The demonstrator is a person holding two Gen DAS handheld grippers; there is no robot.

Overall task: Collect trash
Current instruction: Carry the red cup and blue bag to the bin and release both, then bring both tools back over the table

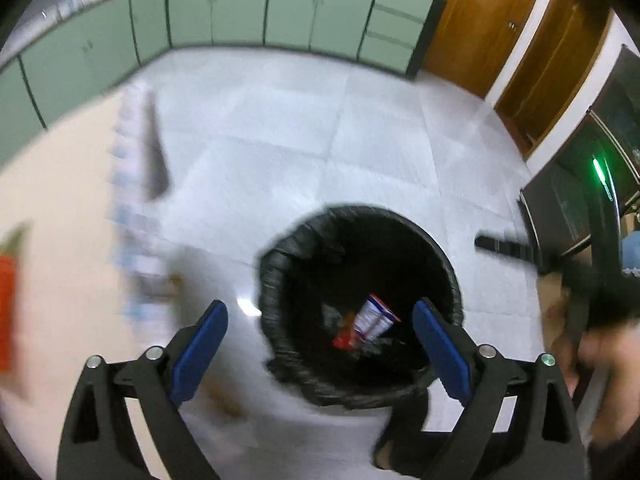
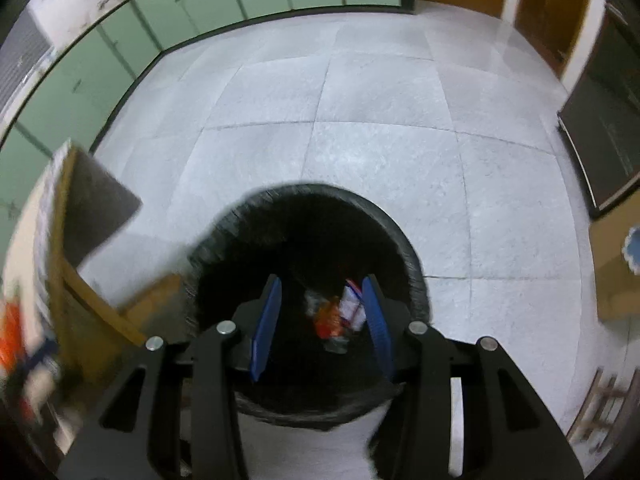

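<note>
Item one, left gripper [image 1: 320, 320]: black frame with blue pads [image 1: 200, 354], jaws standing spread wide, nothing lying between them and nothing touching either pad; it is pointing steeply down over the near rim of the trash bin [image 1: 448, 264]. Item two, right gripper [image 2: 322, 308]: same build, blue pads [image 2: 266, 328] standing partly apart, gripping nothing, hanging over the mouth of the same bin. Item three, the bin: round, lined with a black bag, sitting on the grey tiled floor [image 1: 360, 128] just beside the pale table [image 1: 60, 208] at the left of both views. Item four, bin contents, left to right in the left wrist view: an orange-red wrapper [image 1: 345, 338] lying at the bottom, touching a white packet [image 1: 374, 318] with a red and blue edge leaning tilted beside it; a greyish scrap is showing near them, too blurred to name. Item five, table contents: an orange item [image 1: 8, 296] at the far left edge and blurred white-and-blue packaging [image 1: 132, 200] along the table's right side, not identifiable. Item six, surroundings: green cabinets [image 1: 240, 12] running along the far wall, wooden doors [image 1: 488, 20] standing at the right.
</note>
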